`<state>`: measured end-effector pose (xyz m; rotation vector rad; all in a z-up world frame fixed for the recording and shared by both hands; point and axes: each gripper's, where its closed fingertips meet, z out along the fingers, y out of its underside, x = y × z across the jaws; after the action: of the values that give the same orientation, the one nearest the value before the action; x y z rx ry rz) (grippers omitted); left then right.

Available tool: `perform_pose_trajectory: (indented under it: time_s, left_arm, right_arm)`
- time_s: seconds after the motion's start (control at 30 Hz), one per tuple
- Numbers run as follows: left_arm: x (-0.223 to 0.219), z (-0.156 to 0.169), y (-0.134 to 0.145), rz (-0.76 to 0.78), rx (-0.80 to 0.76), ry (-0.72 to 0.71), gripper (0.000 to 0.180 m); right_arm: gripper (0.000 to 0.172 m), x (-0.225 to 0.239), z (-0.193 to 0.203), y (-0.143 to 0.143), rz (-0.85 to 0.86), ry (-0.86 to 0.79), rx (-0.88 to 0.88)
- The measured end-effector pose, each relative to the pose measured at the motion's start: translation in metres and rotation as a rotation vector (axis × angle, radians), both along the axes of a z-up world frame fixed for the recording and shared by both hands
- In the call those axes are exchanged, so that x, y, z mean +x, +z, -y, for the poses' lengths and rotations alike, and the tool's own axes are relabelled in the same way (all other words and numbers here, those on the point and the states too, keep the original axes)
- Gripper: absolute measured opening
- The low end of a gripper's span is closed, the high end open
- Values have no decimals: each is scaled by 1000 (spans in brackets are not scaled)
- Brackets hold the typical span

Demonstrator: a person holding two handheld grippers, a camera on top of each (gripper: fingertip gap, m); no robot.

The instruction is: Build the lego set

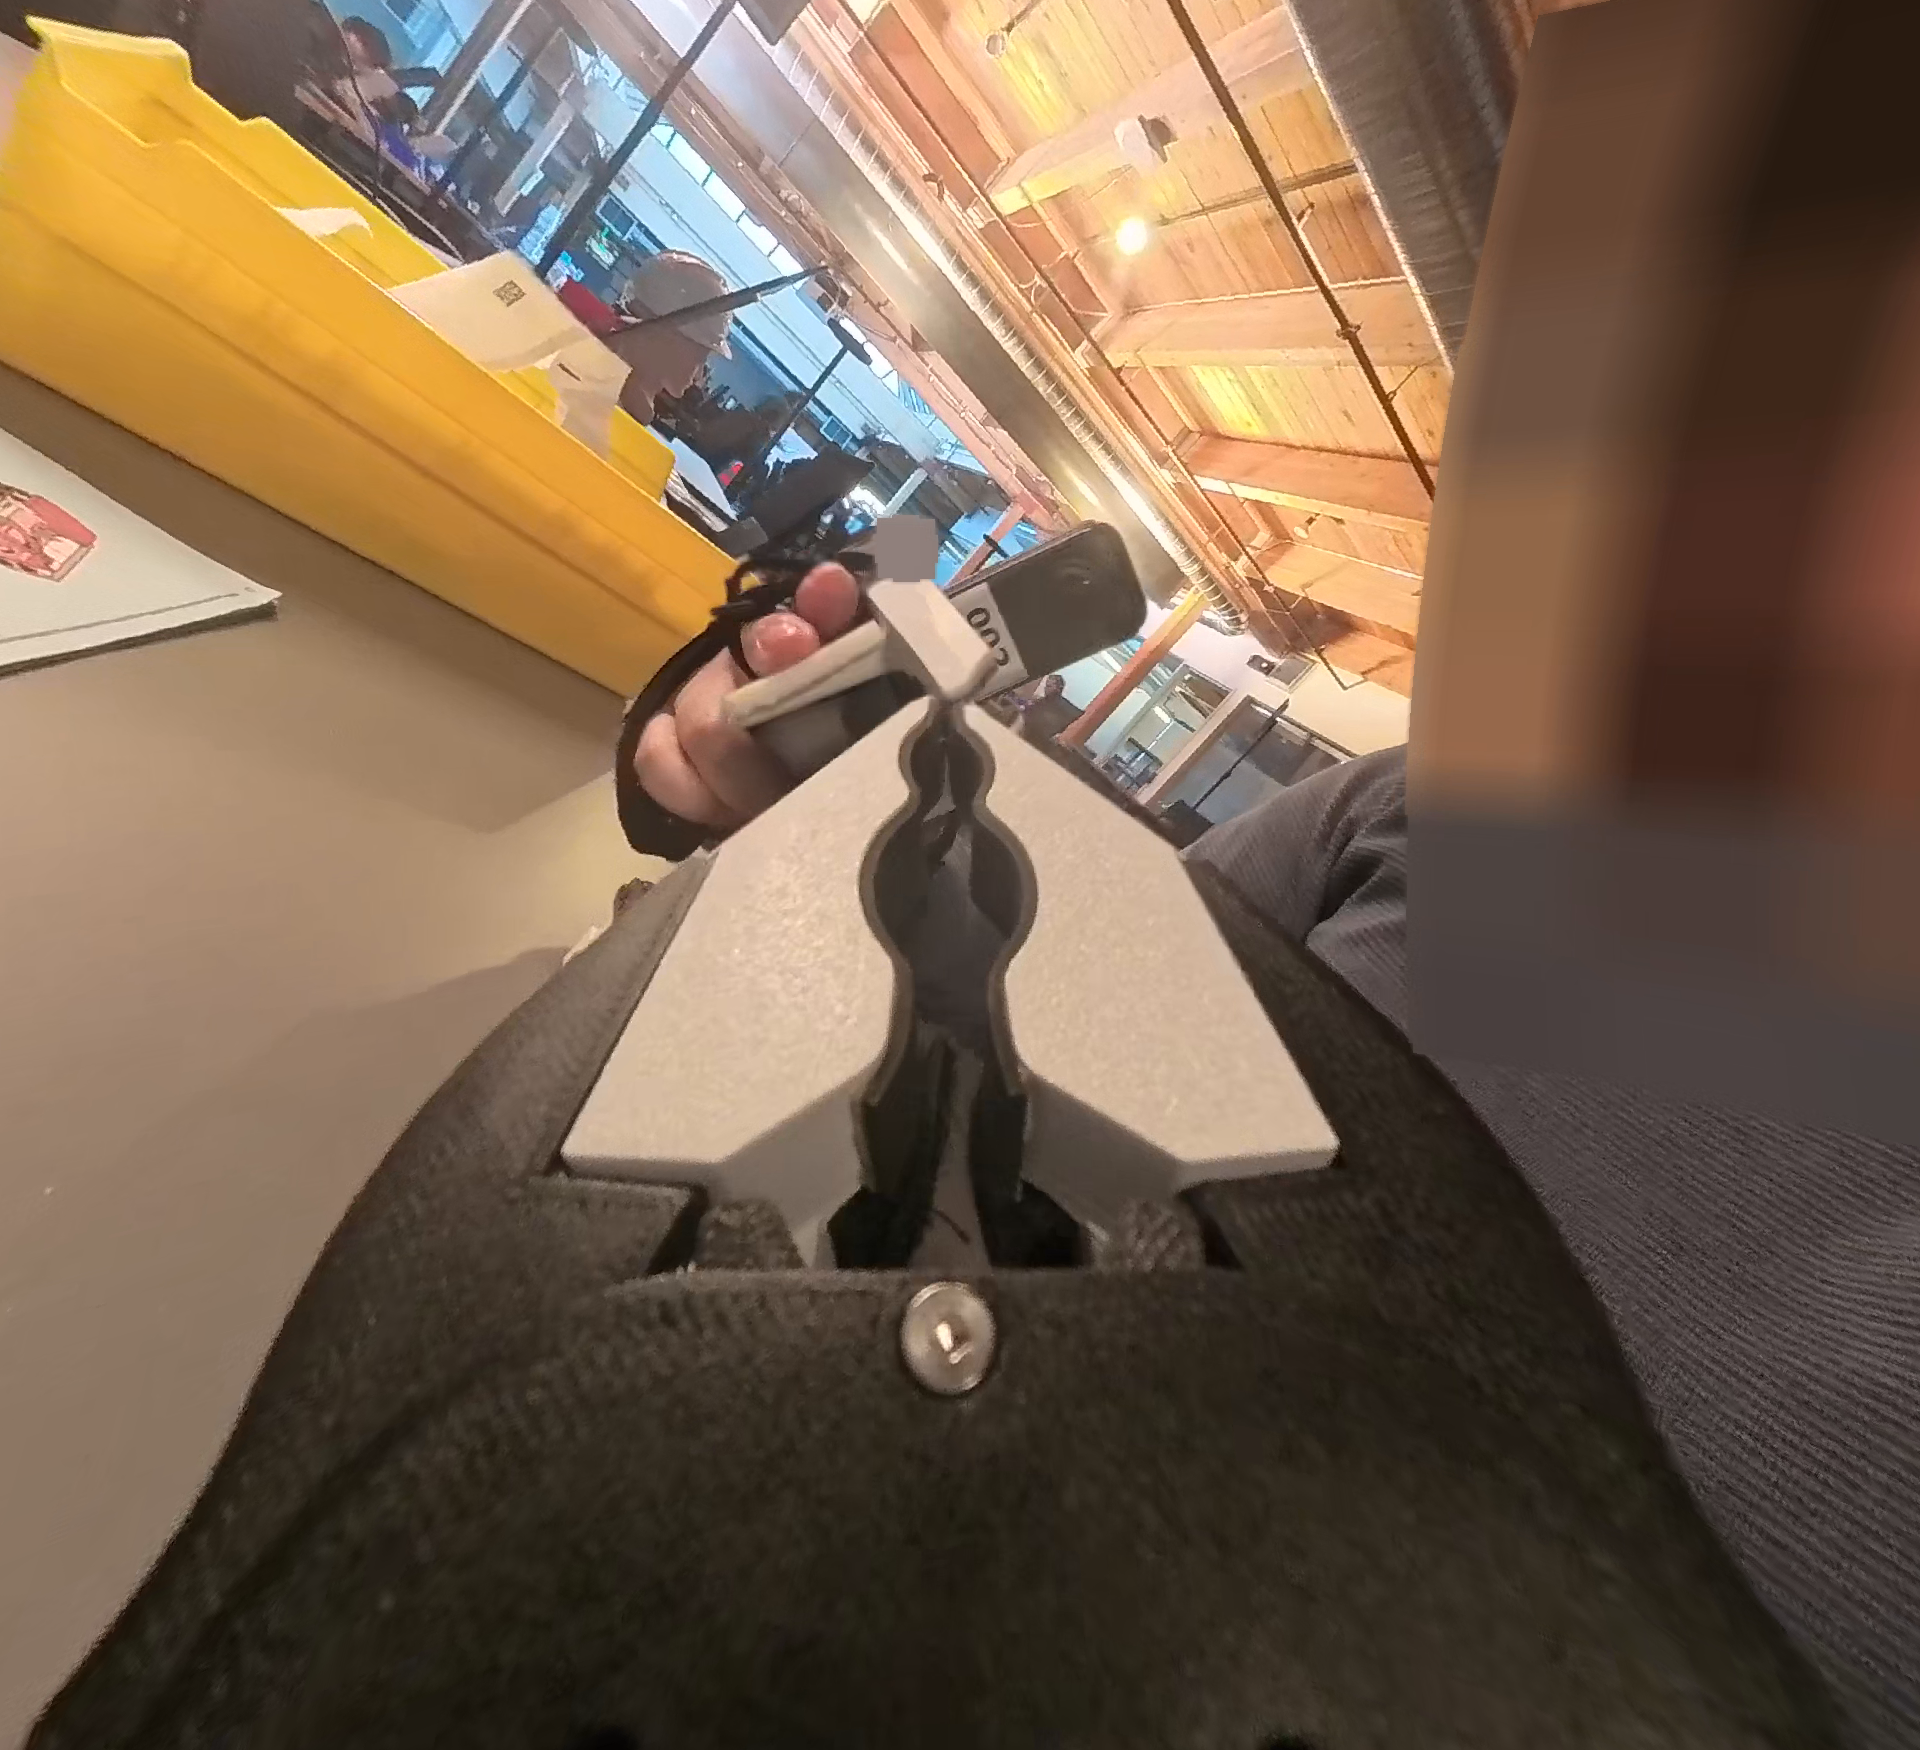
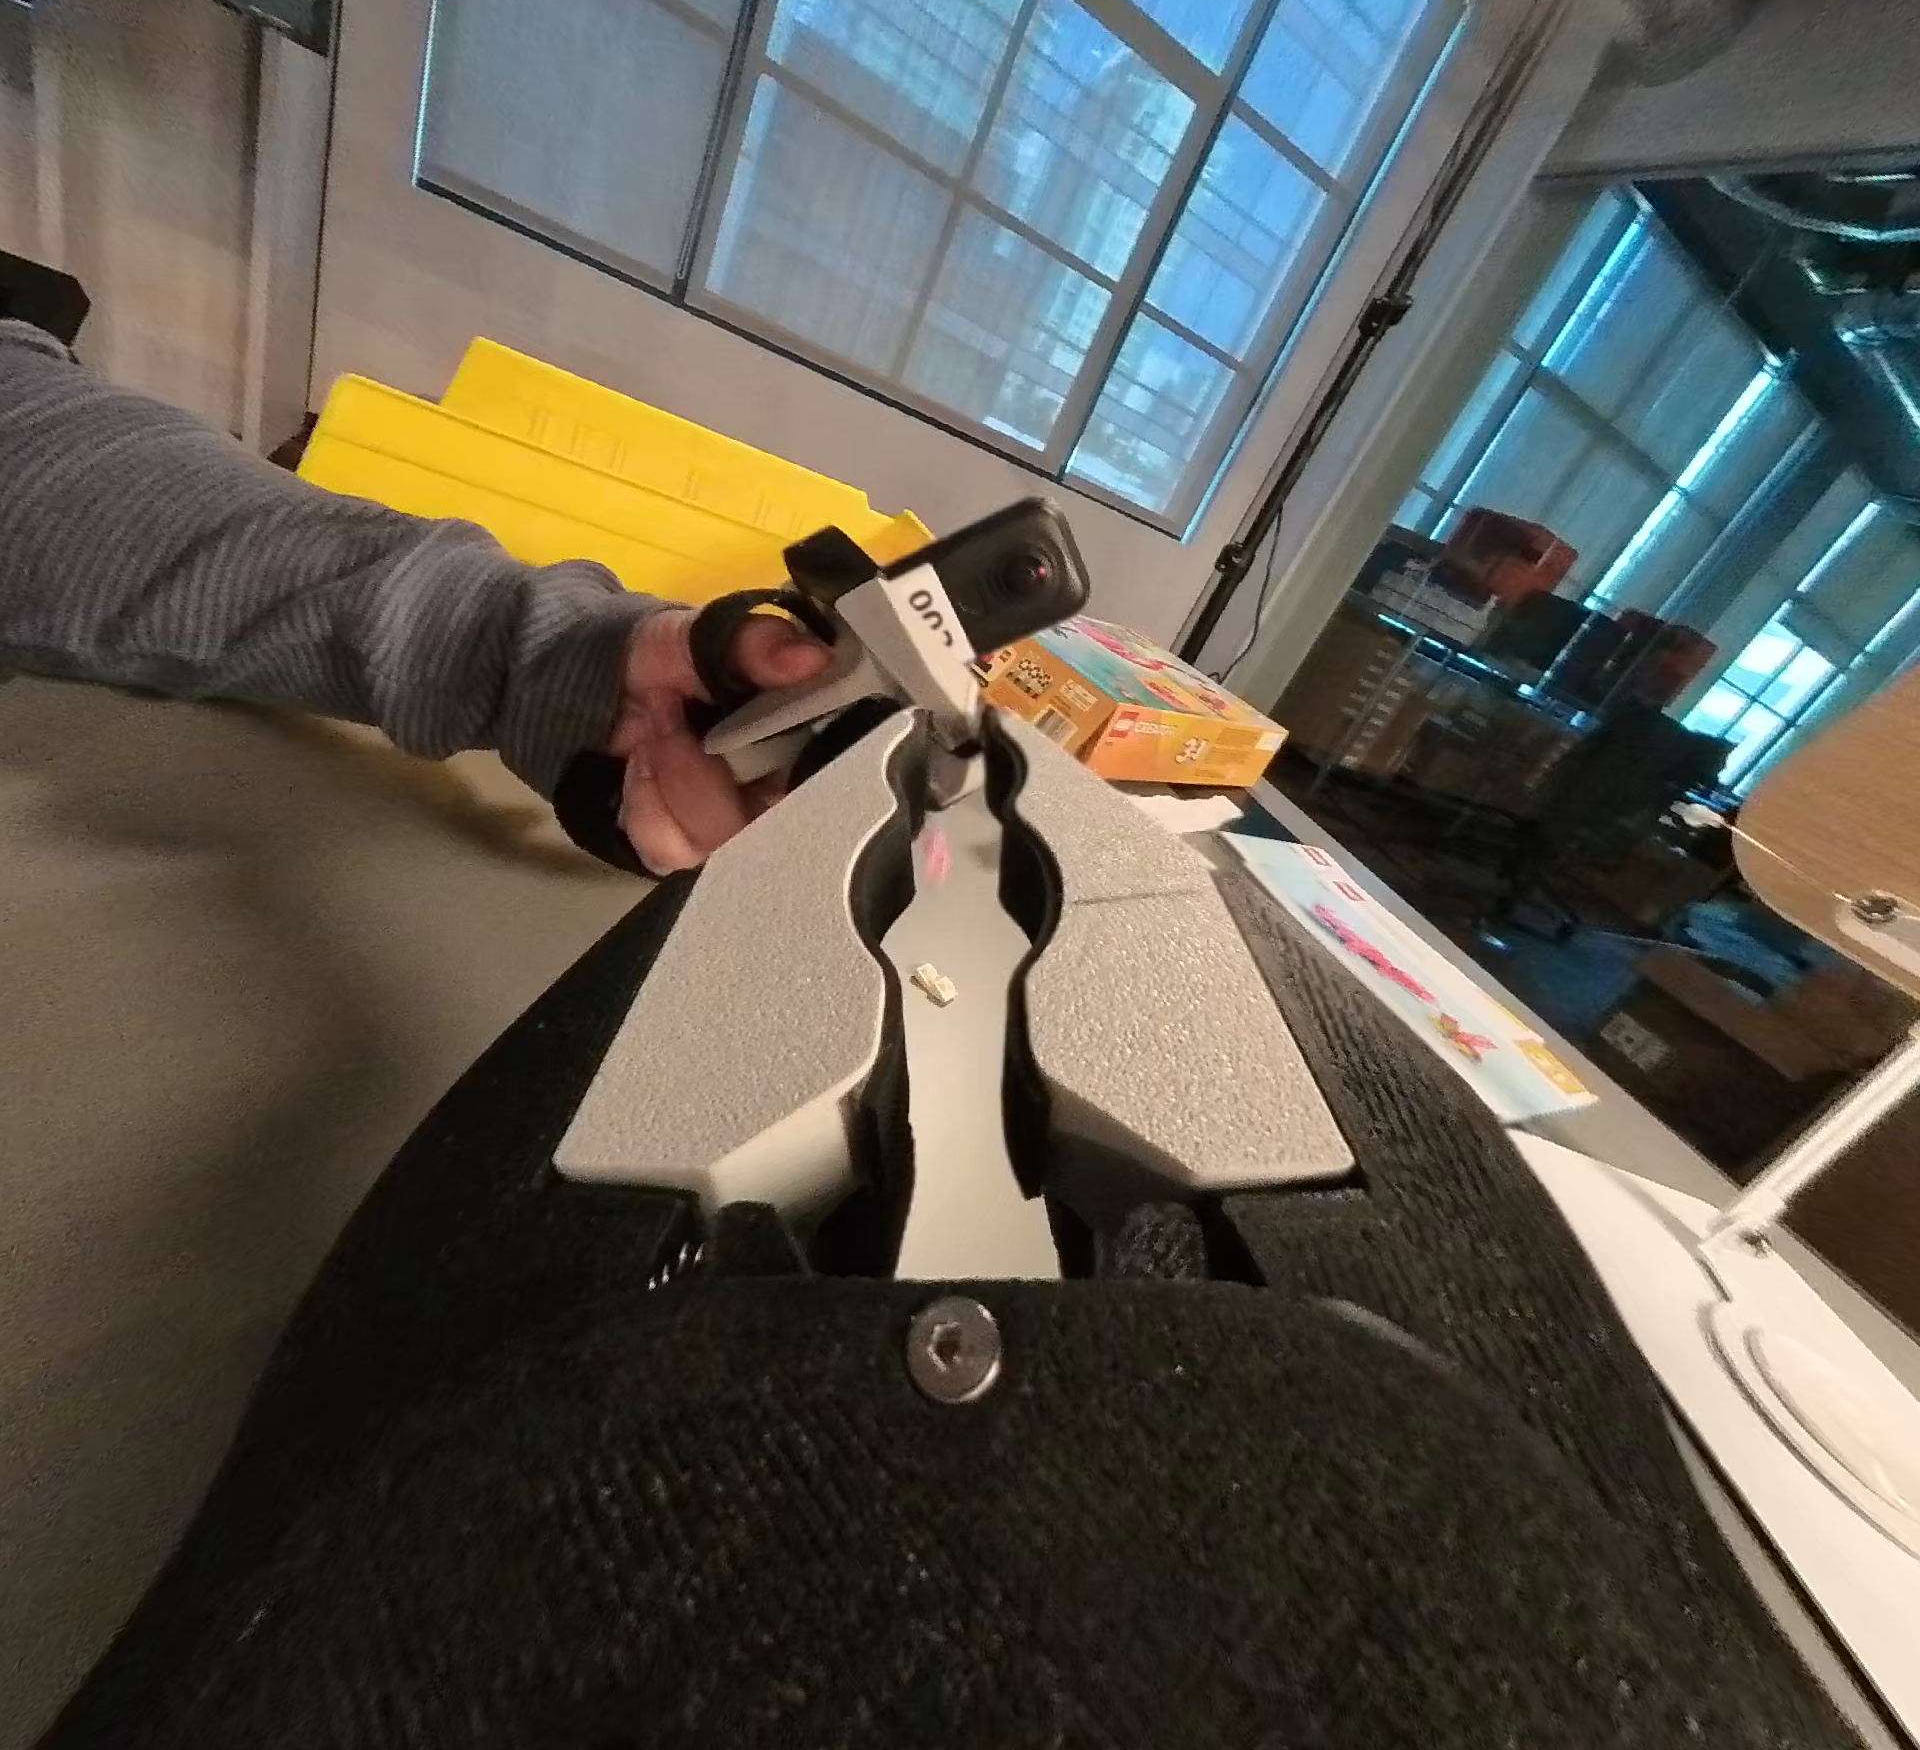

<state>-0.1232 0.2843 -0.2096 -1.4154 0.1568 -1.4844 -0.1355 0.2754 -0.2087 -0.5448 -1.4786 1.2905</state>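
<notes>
My two grippers point at each other with their tips meeting above the beige table (image 1: pixel 260 869). My left gripper (image 1: pixel 940 713) is shut; I see nothing between its tips. The right gripper (image 1: pixel 925 651) shows just beyond them, held by a hand (image 1: pixel 707 755), with a black camera on it. In the right wrist view my right gripper (image 2: pixel 948 734) stands narrowly open. The left gripper's grey fingertips (image 2: pixel 951 703) reach in between its tips; I cannot tell whether they touch. Below the gap, a small white brick (image 2: pixel 932 985) lies on the table and a blurred pink piece (image 2: pixel 935 853) shows.
A yellow bin (image 1: pixel 312 370) holding papers stands at the table's far side; it also shows in the right wrist view (image 2: pixel 582 464). An orange toy box (image 2: pixel 1143 724) and an instruction booklet (image 2: pixel 1403 973) lie to the right. A white stand base (image 2: pixel 1766 1388) is at near right. A person's torso (image 1: pixel 1662 1285) is close.
</notes>
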Motion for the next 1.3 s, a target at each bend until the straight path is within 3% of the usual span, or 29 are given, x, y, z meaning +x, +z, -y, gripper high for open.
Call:
perform_pose_trajectory:
  time_s: [0.17, 0.27, 0.5, 0.63, 0.73, 0.83, 0.97, 1.1, 1.3]
  left_arm:
    - [-1, -2, -3, -2, -12, 11, 0]
    - [-11, -12, -12, -86, -52, 128, 0]
    - [-78, -13, -25, -575, -81, 727, 8]
    - [-86, -1, -37, -902, -21, 872, 13]
    - [-94, 11, -34, -1038, 79, 991, 13]
    - [-106, 22, -24, -1050, 139, 1114, 14]
    - [-126, 32, -12, -1034, 165, 1234, 15]
    - [-134, 36, -8, -980, 157, 1259, 15]
    - [-140, 36, -11, -926, 124, 1259, 15]
  right_arm:
    - [5, 0, -1, -2, 14, -6, 16]
    - [5, -1, -16, -2, 25, -69, 9]
    - [8, 0, -84, -2, 76, -292, -215]
    - [8, -10, -96, -40, 334, -317, -261]
    - [9, -26, -93, -63, 533, -295, -338]
    - [10, -49, -72, -87, 778, -191, -277]
    - [9, -91, -51, -103, 906, -113, -99]
    - [16, -134, -43, -117, 912, -101, 39]
    - [18, -173, -49, -133, 862, -160, 89]
